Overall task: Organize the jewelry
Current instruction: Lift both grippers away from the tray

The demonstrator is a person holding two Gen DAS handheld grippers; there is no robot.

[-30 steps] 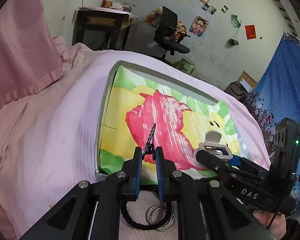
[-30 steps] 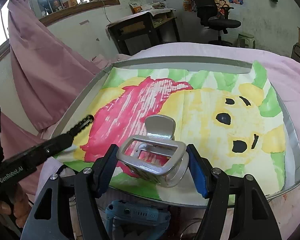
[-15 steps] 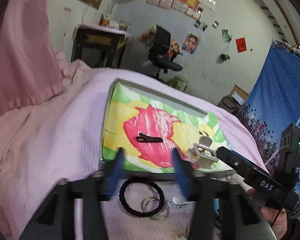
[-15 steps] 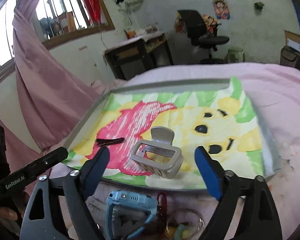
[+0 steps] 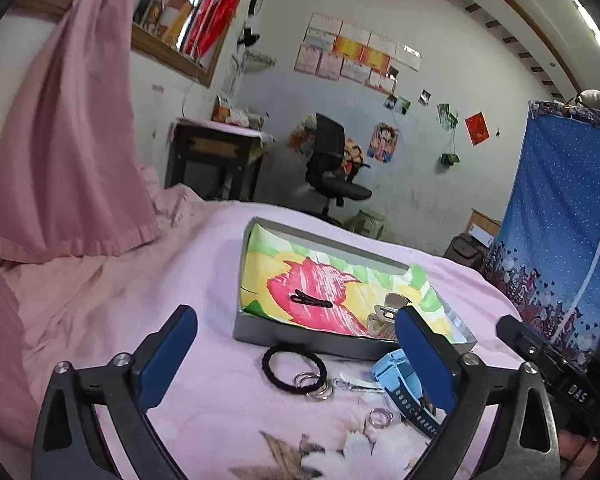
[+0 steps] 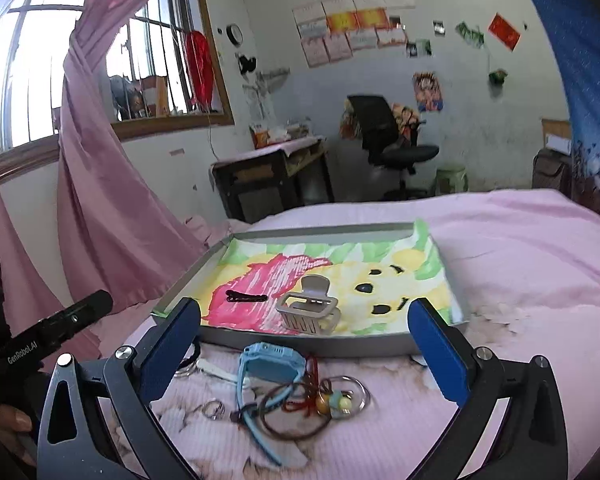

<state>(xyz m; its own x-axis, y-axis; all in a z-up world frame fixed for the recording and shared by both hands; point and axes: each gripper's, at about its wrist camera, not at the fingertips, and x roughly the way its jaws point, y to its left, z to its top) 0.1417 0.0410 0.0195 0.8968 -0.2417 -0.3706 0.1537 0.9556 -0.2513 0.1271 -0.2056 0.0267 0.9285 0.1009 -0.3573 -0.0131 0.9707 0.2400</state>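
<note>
A grey tray (image 6: 308, 346) lined with a bear-print cloth lies on the pink bed. In it lie a black hair clip (image 6: 246, 297) and a grey claw clip (image 6: 308, 312); both also show in the left wrist view, hair clip (image 5: 311, 301), claw clip (image 5: 384, 316). In front of the tray lie a black hair tie (image 5: 294, 367), metal rings (image 5: 312, 385), a blue watch (image 6: 270, 366) and a beaded bracelet (image 6: 334, 398). My left gripper (image 5: 296, 360) is open and empty, above the hair tie. My right gripper (image 6: 306, 352) is open and empty, above the watch.
A pink curtain (image 6: 100, 184) hangs at the left. A desk (image 6: 272, 176) and a black office chair (image 6: 388, 148) stand beyond the bed. A blue patterned cloth (image 5: 560, 248) hangs at the right. A small ring (image 5: 380, 417) lies on the sheet near the watch strap.
Both grippers opened, leaving the hair clip and the claw clip in the tray. Both have pulled back and up from the tray toward the near side of the bed.
</note>
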